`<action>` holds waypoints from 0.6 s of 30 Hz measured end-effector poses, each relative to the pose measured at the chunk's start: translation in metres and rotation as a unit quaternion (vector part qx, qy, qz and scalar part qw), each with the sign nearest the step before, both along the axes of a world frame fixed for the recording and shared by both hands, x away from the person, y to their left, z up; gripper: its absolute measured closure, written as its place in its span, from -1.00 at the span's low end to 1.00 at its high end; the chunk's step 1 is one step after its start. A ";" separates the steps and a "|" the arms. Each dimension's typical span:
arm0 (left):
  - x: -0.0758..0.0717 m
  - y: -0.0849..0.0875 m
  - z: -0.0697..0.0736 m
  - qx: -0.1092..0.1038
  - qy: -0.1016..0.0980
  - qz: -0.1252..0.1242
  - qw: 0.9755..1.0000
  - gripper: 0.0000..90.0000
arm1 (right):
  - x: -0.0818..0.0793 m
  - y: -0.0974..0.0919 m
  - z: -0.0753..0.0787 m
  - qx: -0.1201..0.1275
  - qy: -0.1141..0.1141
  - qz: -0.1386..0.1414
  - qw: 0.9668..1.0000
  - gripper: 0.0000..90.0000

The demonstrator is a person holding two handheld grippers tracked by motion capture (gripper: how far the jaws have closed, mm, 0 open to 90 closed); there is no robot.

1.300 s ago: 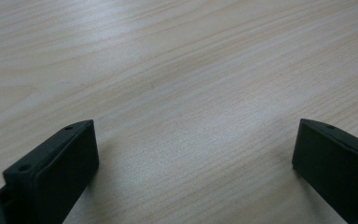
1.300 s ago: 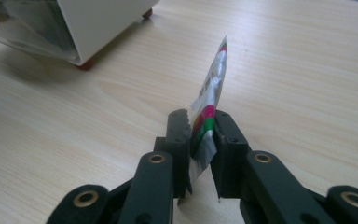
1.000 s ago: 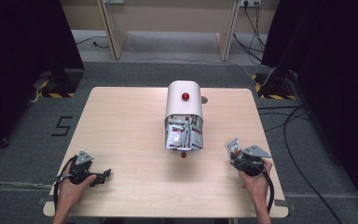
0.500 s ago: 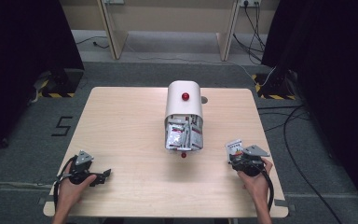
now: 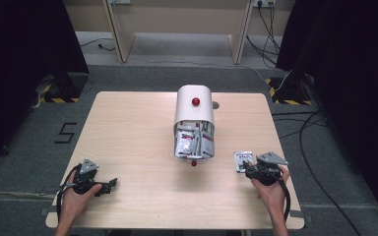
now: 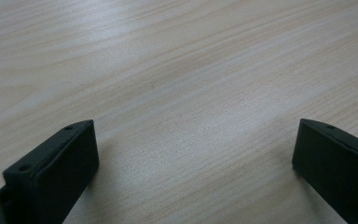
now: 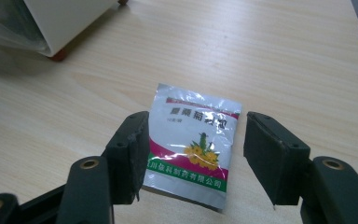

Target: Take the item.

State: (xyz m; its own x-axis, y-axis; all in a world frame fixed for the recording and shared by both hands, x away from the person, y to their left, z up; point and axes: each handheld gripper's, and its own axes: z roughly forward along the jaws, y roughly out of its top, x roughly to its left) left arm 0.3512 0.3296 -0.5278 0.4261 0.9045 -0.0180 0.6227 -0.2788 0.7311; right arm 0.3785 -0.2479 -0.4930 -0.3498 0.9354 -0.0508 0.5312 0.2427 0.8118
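Observation:
A small silver packet [image 7: 193,140] with a yellow flower picture and green band lies flat on the table. My right gripper [image 7: 198,123] is open, with its jaws on either side of the packet and not closed on it. From above, the same packet [image 5: 241,161] sits just ahead of the right gripper [image 5: 248,169] near the table's right front. My left gripper [image 5: 106,186] rests at the left front, and its own view has it open [image 6: 198,126] over bare wood.
A white dispenser box [image 5: 194,110] with a red knob on top lies mid-table, its open front stuffed with several silver packets [image 5: 193,142]. A small red knob [image 5: 194,162] sits just in front of it. The box's corner [image 7: 60,23] appears beyond the right gripper.

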 end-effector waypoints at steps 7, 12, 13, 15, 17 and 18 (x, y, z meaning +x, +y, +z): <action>0.000 0.000 0.000 0.000 0.000 0.000 1.000 -1.00 | -0.004 0.005 0.009 0.015 -0.008 0.012 1.000 -0.13; 0.000 0.000 0.000 0.000 0.000 0.000 1.000 -1.00 | -0.006 0.005 0.011 0.031 -0.009 0.011 0.999 -0.22; 0.000 0.000 0.000 0.000 0.000 0.000 1.000 -1.00 | -0.006 0.006 0.012 0.030 -0.009 0.011 0.999 -0.24; 0.000 0.000 0.000 0.000 0.000 0.000 1.000 -1.00 | -0.008 0.007 0.012 0.032 -0.009 0.011 0.999 -0.30; 0.000 0.000 0.000 0.000 0.000 0.000 1.000 -1.00 | -0.010 0.008 0.013 0.032 -0.008 0.014 0.999 -0.38; 0.000 0.000 0.000 0.000 0.000 0.000 1.000 -1.00 | -0.011 0.009 0.013 0.033 -0.009 0.015 0.999 -0.42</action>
State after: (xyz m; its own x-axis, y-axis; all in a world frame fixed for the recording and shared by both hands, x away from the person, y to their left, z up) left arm 0.3512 0.3296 -0.5277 0.4263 0.9044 -0.0182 0.6228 -0.2789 0.7310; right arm 0.3677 -0.2390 -0.4799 -0.3779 0.9258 0.0041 0.5090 0.2041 0.8362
